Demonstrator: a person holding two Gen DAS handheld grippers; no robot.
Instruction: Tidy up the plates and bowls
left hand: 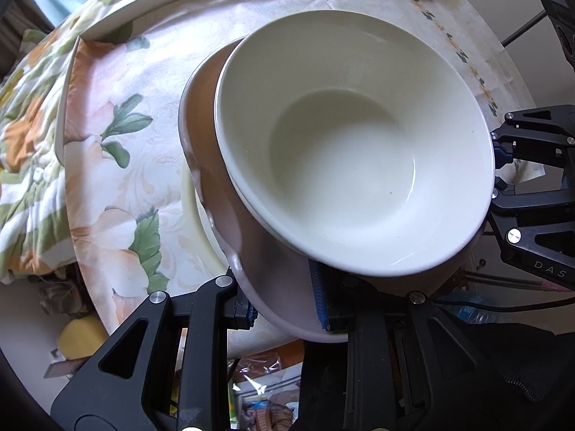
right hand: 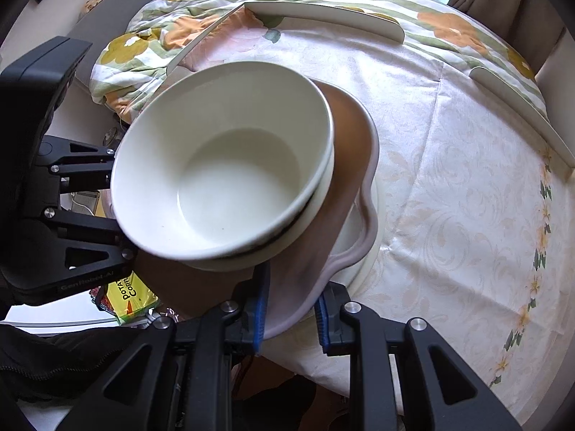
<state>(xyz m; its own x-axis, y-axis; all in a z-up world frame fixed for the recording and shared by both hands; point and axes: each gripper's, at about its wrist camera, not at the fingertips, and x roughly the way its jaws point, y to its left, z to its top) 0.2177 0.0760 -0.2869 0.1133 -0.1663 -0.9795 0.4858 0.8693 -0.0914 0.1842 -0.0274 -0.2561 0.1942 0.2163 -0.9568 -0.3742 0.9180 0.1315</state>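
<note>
A white bowl nests in a second white bowl on a brown wavy-rimmed plate. A cream plate lies under the brown one on the table. My left gripper is shut on the brown plate's near rim. My right gripper is shut on the brown plate from the other side. The white bowl fills the middle of the right wrist view. The stack sits tilted.
A round table with a floral tablecloth holds white raised edge guards along its far rim. A flowered quilt lies beyond the table. Snack packets lie below the table edge.
</note>
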